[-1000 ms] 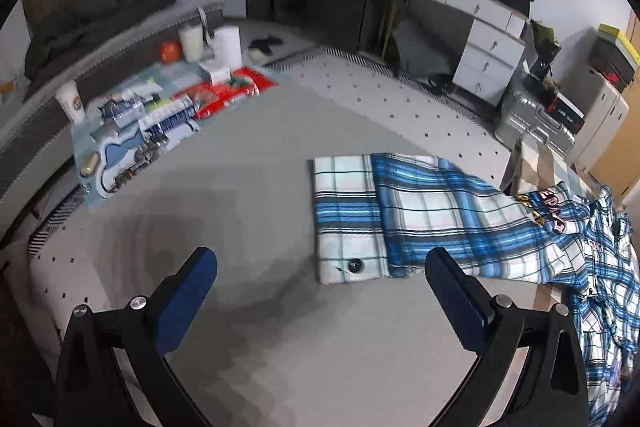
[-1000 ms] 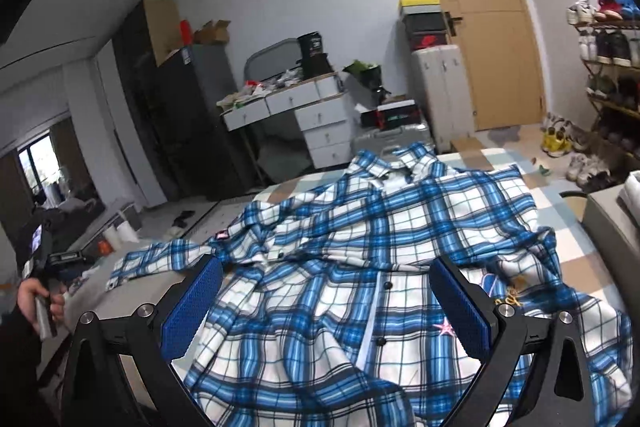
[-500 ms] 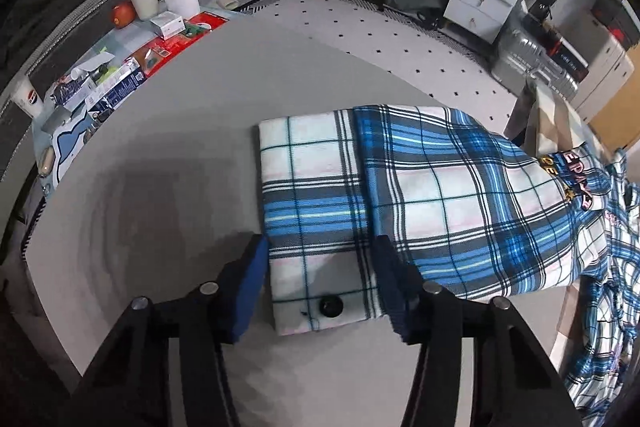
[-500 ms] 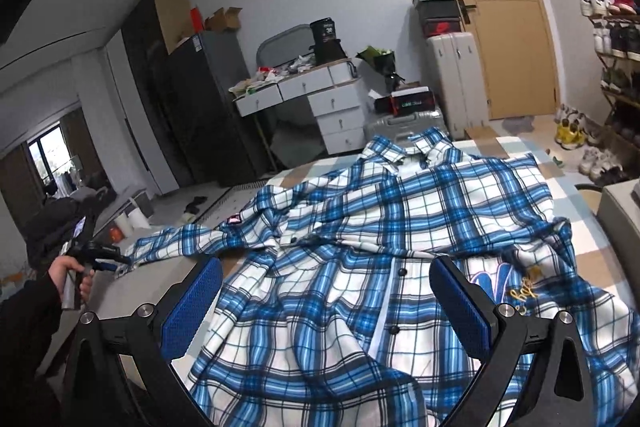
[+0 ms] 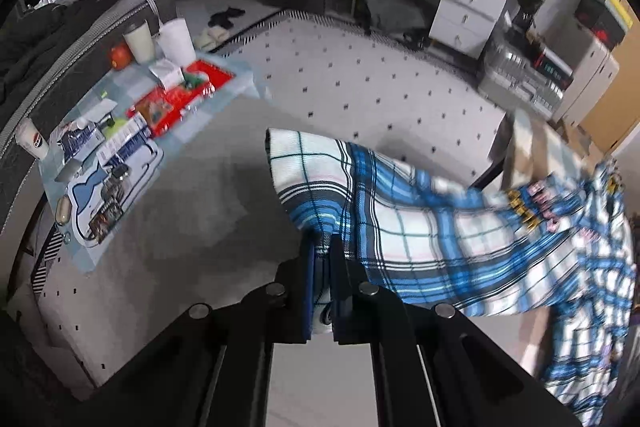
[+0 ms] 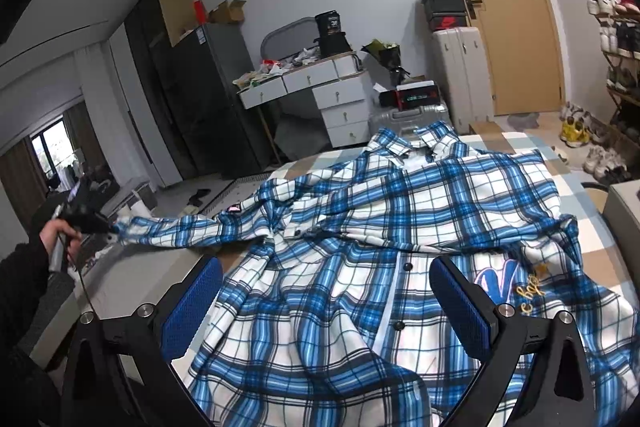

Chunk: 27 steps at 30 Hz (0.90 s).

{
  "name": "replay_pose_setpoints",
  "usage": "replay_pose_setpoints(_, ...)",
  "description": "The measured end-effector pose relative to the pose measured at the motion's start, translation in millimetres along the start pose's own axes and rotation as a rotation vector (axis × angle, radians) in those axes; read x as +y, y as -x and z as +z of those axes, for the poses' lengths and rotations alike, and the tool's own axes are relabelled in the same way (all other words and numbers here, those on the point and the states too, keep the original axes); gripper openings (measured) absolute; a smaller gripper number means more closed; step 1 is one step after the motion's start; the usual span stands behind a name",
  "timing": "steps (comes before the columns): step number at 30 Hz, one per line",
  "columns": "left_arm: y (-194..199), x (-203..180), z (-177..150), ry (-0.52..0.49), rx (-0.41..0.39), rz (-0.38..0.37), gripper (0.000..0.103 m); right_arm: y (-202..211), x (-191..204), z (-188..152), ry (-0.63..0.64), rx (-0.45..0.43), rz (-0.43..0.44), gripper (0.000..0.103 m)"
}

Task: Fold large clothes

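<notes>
Left gripper (image 5: 322,255): we see its jaws pinched tight on the cuff end of the shirt sleeve (image 5: 320,183), which stands up out of them; a dark button shows low between the pads.
Sleeve: lifted clear of the grey table (image 5: 192,227) at the cuff, running off to the right toward the rest of the shirt (that far part is smeared with blur, and the lettering on it cannot be read).
Right gripper (image 6: 326,295): we see its blue pads spread wide, nothing between them, hanging over the shirt front.
Shirt (image 6: 400,211): blue and white plaid, spread open across the table, collar toward the far edge, one sleeve stretched out to the left.
Shirt, hidden parts: the lower hem runs out of the right wrist view, and its right side is cut by the lens rim.
Person: a hand (image 6: 60,237) in a dark sleeve at the left edge of the right wrist view holds the other gripper's handle; the body is cut off.
Table clutter (image 5: 120,131): packets, cups and a mat lie at the far left end (labels too small for us to read).
</notes>
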<state>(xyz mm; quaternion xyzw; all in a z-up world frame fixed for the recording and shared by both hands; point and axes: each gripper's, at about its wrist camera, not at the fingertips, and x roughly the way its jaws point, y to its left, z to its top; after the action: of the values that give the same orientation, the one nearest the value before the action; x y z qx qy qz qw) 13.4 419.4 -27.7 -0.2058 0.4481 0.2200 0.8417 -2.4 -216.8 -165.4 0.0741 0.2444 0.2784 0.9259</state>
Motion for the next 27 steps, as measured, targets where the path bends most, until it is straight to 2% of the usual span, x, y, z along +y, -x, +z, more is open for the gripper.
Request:
replay_pose_setpoints(2, 9, 1, 4, 0.008, -0.016, -0.012, 0.002, -1, 1, 0, 0.004, 0.004, -0.003, 0.103)
replay_pose_setpoints(5, 15, -6, 10, -0.007, -0.036, 0.010, 0.002, -2, 0, 0, 0.004, 0.008, -0.004, 0.103)
replay_pose_setpoints(11, 39, -18, 27, -0.015, -0.086, -0.014, 0.001, 0, -5, 1, -0.026, 0.002, 0.007, 0.103)
replay_pose_setpoints(16, 71, -37, 47, -0.046, -0.161, -0.017, 0.001, 2, -11, 3, -0.060, -0.002, 0.011, 0.103)
replay_pose_setpoints(20, 98, -63, 55, -0.096, -0.223, -0.029, 0.001, 4, -20, 5, -0.111, 0.001, 0.028, 0.103)
replay_pose_setpoints(23, 120, -88, 59, -0.126, -0.252, -0.078, 0.001, 6, -26, 6, -0.156, -0.008, 0.048, 0.103)
replay_pose_setpoints(27, 160, -150, 60, -0.220, -0.314, -0.165, 0.001, 9, -34, 8, -0.217, -0.016, 0.056, 0.103)
